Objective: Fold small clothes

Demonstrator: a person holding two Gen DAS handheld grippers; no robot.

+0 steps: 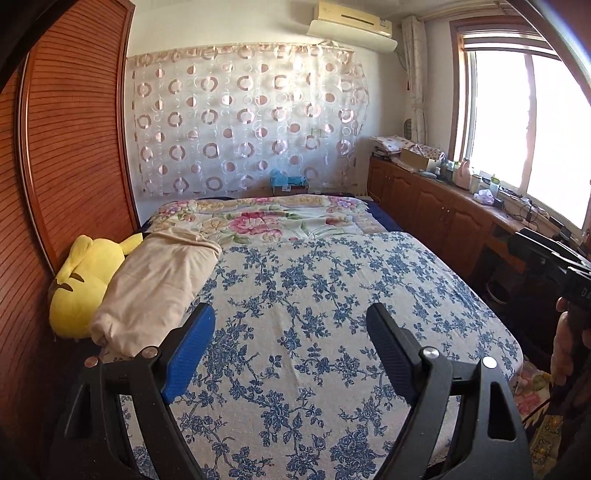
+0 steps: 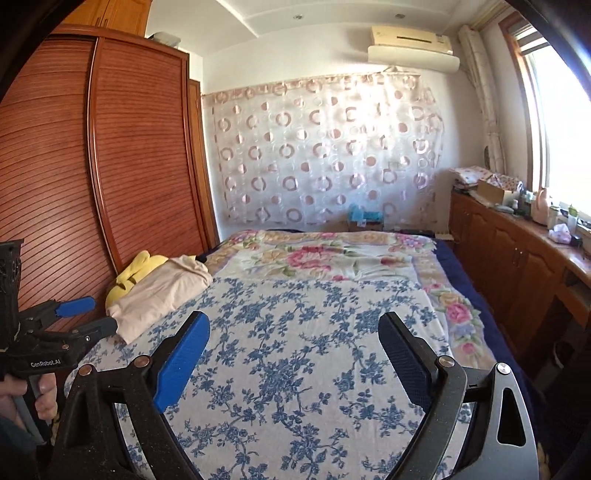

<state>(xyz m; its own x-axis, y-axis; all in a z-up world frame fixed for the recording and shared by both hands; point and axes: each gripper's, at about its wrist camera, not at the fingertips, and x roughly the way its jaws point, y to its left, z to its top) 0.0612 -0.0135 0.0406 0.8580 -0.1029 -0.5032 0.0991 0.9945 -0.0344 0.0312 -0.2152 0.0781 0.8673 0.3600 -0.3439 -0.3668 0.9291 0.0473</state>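
Right now both grippers hang above the bed w/ nothing in them. Left gripper [image 1: 290,332] has its jaws spread wide, empty, only the blue-flower sheet [image 1: 332,295] showing between the blue pad and the black pad. Right gripper [image 2: 293,341] is about as wide too, the last of its spreading barely to be seen, and nothing between its pads either, just the same sheet.

Folded beige garment [image 1: 155,284] lies at the left edge of the bed, on the blue-flower sheet, its far end leaning against a yellow plush toy [image 1: 81,280] that sits btwn it and the wooden wardrobe [image 1: 66,147]. From the right wrist view the left gripper is just beside the near end of that garment, not touching as far as I can tell; a hand [image 2: 22,398] grips its handle at the lower left. From the left wrist view the right gripper shows only at the far right edge, past the bed's corner, w/ a hand on it.

Further up the bed: a pink-flower blanket [image 1: 266,218]. Behind it a sheer curtain w/ ring pattern [image 1: 243,122] on the wall, an air conditioner [image 1: 351,26] above. Right side: wooden cabinets [image 1: 424,199] under a bright window [image 1: 524,129], top cluttered w/ boxes and bottles, too small to tell apart.
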